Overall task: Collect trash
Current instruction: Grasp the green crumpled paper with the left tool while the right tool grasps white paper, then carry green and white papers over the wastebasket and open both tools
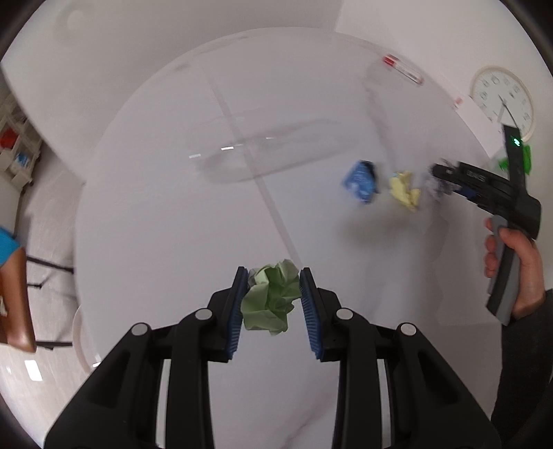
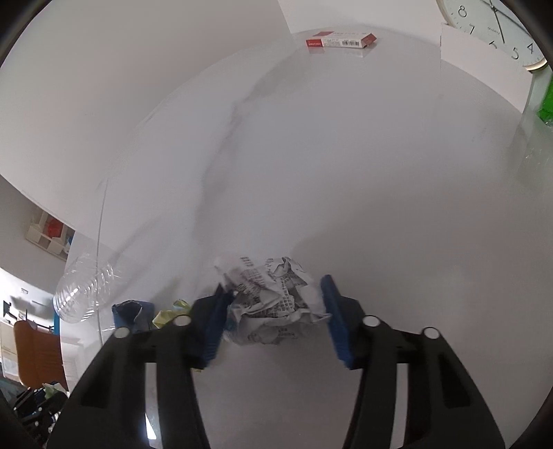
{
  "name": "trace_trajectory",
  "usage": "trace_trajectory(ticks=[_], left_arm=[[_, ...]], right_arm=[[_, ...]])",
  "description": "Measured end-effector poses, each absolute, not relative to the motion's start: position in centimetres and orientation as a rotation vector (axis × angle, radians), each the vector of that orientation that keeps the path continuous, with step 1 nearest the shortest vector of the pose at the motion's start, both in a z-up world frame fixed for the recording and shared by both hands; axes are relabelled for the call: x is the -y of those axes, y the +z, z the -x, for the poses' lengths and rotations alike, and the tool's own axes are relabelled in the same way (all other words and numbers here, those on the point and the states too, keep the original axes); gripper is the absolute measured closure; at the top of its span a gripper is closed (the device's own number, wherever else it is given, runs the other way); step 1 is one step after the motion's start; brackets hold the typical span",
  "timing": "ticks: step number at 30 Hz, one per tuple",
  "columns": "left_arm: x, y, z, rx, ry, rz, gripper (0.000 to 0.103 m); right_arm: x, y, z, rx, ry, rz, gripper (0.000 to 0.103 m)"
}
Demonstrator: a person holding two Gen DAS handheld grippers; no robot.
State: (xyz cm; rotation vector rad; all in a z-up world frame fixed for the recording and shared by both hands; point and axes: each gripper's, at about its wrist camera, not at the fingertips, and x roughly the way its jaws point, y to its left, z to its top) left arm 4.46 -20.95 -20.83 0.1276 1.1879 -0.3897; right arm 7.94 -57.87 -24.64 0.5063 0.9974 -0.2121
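My left gripper [image 1: 273, 276] is shut on a crumpled green paper ball [image 1: 271, 300], held above the round white table [image 1: 172, 224]. My right gripper [image 2: 273, 286] grips a crumpled newsprint ball [image 2: 273, 300], with both blue pads against its sides. In the left wrist view the right gripper [image 1: 439, 178] appears blurred at the right, held by a hand [image 1: 518, 269]. Just left of it, a blue crumpled wrapper [image 1: 361, 181] and a yellow paper wad [image 1: 406, 190] lie on the table. The right wrist view shows the blue wrapper [image 2: 129, 311] and the yellow wad [image 2: 172, 311] behind my left finger.
A clear plastic bottle [image 1: 262, 152] lies on its side mid-table, seen as the bottle [image 2: 86, 290] at the table's left edge. A red-and-white box [image 2: 340, 39] lies at the far edge. A wall clock [image 2: 497, 27] and something green [image 2: 546, 100] are at the right. A brown chair [image 1: 13, 300] stands beyond the table's left edge.
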Motion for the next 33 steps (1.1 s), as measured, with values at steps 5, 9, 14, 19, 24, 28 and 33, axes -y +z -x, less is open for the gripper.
trace_trajectory(ticks=[5, 9, 14, 19, 24, 28, 33], left_arm=[[16.3, -19.2, -4.2, -1.159, -0.339, -0.078, 0.072], [12.1, -17.6, -3.2, -1.128, -0.330, -0.056, 0.072], [6.7, -16.4, -1.8, -1.125, -0.303, -0.080, 0.072], [0.9, -15.7, -0.5, -1.135, -0.257, -0.086, 0.072], [-4.8, -15.5, 0.0, -1.135, -0.212, -0.072, 0.072], [-8.9, -16.2, -0.4, -1.147, -0.191, -0.024, 0.072], [-12.0, -17.9, -1.2, -1.179, -0.179, 0.022, 0.072]], right_arm=[[56.7, -21.7, -6.1, -0.953, -0.240, -0.476, 0.053], [53.3, -17.4, -3.6, -0.904, -0.223, -0.427, 0.053], [44.0, -12.8, 0.4, -0.874, -0.097, -0.376, 0.052], [33.4, -12.4, 2.4, -0.923, 0.072, -0.375, 0.052], [22.5, -13.7, 2.1, -1.004, 0.240, -0.337, 0.051], [16.3, -13.8, 0.5, -1.045, 0.328, -0.248, 0.051], [11.6, -14.0, -1.0, -1.064, 0.367, -0.153, 0.051]])
